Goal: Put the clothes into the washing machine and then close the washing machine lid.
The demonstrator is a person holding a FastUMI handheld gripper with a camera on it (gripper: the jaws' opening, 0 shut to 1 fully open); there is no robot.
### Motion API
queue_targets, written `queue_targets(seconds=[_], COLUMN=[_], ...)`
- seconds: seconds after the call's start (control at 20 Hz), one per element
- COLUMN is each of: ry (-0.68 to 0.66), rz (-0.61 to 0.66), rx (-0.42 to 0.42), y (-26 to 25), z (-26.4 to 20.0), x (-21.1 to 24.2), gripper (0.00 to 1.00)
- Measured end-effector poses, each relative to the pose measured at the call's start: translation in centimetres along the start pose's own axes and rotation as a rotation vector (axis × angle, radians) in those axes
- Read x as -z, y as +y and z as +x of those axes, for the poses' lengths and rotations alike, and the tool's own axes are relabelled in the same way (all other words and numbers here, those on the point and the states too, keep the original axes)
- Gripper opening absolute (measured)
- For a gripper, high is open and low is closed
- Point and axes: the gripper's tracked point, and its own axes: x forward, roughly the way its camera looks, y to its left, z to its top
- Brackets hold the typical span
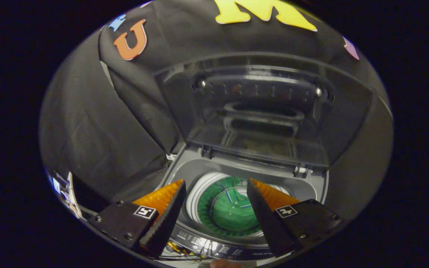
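You're looking down into the washing machine (313,186) w/ the gripper (216,186) hovering above its opening. Jaws are spread wide apart, nothing between them, not touching anything. Thru the gap btwn the fingers you see the drum (203,193), its pale ring around a green floor, and smth green lies at the bottom (233,212). Could be clothes or just the drum base, can't tell from here. The lid (259,111) stands up, tilted back beyond the fingers, hinged along the far edge of the tub; its see-thru panel reflects the opening below. The handle recess shows near the lid's upper part. Just under the fingertips, on the near rim, sits the control panel (214,247) w/ small markings, too small to make out. Some wires (179,250) bunch by the near-left corner beside the left finger. Black cloth wall (88,130) hangs behind and to the left of the machine, draped close against the lid's left edge.
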Motion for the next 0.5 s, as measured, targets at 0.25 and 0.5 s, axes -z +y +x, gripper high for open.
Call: queue_targets(seconds=[0.25,0.5], ry=[-0.114,-0.224], rz=[-0.014,-0.053], rx=[-0.012,-0.006], y=[1.8,2.1], z=[-4.0,-7.1], x=[-5.8,-12.2], gripper=[1.00,1.00])
